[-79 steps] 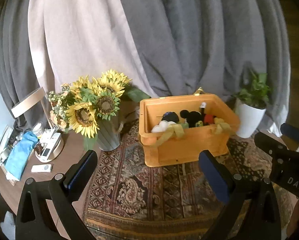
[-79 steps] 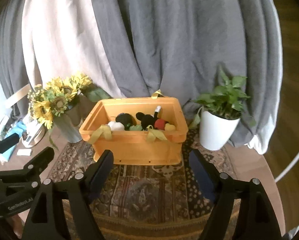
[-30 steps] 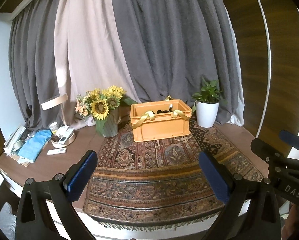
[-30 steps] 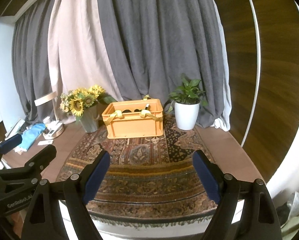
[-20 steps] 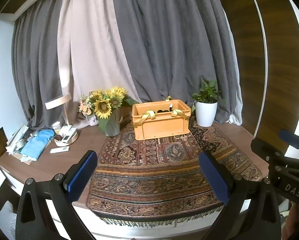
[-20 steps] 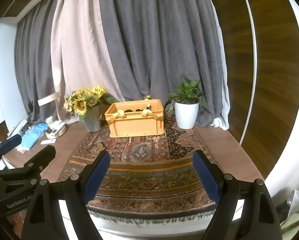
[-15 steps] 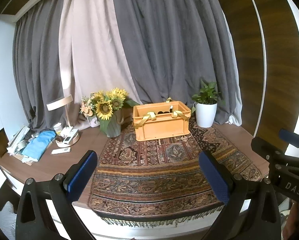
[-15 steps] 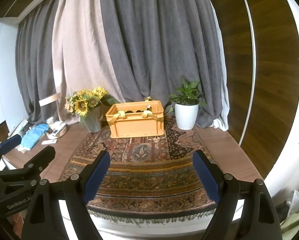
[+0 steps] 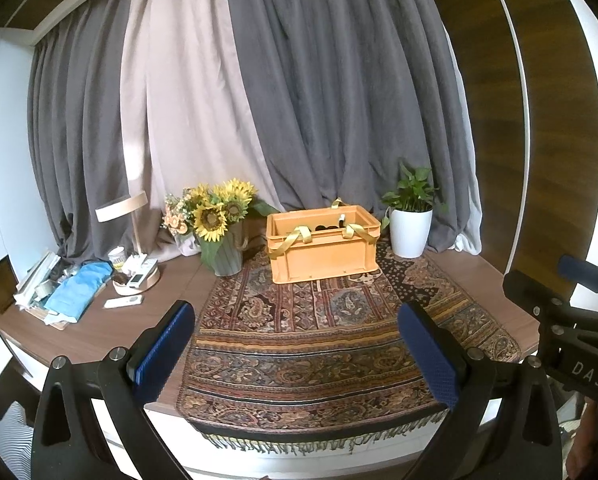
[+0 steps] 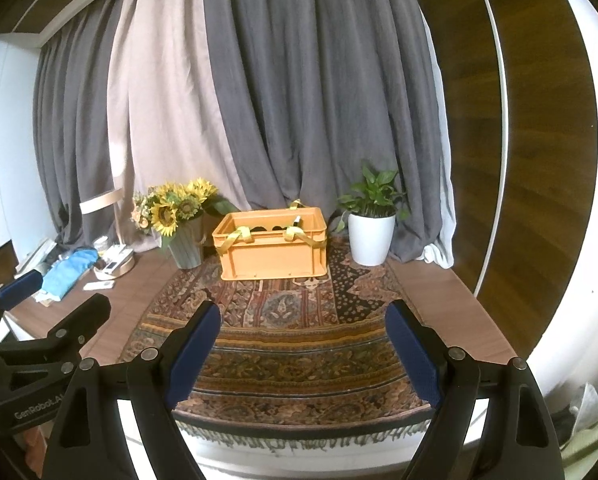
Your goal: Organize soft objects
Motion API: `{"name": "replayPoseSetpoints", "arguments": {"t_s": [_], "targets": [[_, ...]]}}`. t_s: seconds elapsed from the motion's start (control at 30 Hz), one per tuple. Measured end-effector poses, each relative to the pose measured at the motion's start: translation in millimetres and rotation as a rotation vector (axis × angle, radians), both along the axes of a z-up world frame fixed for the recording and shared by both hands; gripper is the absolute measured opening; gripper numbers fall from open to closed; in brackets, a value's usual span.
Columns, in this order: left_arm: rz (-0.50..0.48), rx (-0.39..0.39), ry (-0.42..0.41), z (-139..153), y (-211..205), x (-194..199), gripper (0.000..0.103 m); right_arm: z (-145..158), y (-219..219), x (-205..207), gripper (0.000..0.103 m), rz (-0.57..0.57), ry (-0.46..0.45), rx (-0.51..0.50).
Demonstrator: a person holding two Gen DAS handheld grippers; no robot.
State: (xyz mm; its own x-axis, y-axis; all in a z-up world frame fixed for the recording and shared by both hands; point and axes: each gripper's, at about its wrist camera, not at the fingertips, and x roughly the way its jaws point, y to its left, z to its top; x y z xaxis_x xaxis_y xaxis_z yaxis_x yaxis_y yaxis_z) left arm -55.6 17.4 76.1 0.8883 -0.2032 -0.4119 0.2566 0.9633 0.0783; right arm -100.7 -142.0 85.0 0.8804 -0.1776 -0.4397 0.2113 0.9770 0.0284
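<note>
An orange crate [image 9: 323, 249] with yellow ribbon handles stands at the back of the patterned rug [image 9: 323, 340]; it also shows in the right wrist view [image 10: 273, 250]. Dark soft toys barely show over its rim [image 9: 326, 225]. My left gripper [image 9: 295, 344] is open and empty, held back over the table's front edge, far from the crate. My right gripper [image 10: 305, 344] is open and empty, equally far back. The right gripper's body shows at the right edge of the left wrist view [image 9: 571, 320].
A vase of sunflowers [image 9: 219, 232] stands left of the crate and a white potted plant [image 9: 411, 228] to its right. A lamp [image 9: 127, 236], remotes and a blue cloth [image 9: 81, 286] clutter the table's left end. Grey curtains hang behind.
Both grippers have pulled far back from the crate, which now looks small and distant. In the last half second the view barely shifts. Both stay open.
</note>
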Motion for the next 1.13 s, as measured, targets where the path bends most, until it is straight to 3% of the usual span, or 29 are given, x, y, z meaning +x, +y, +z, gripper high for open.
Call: {"name": "replayPoseSetpoints", "arguments": {"t_s": [1.13], "targets": [[-0.012, -0.004, 0.0, 3.0, -2.2, -2.4, 0.103, 3.8, -2.4, -0.4, 0.085, 0.013, 0.006, -0.003]]}}
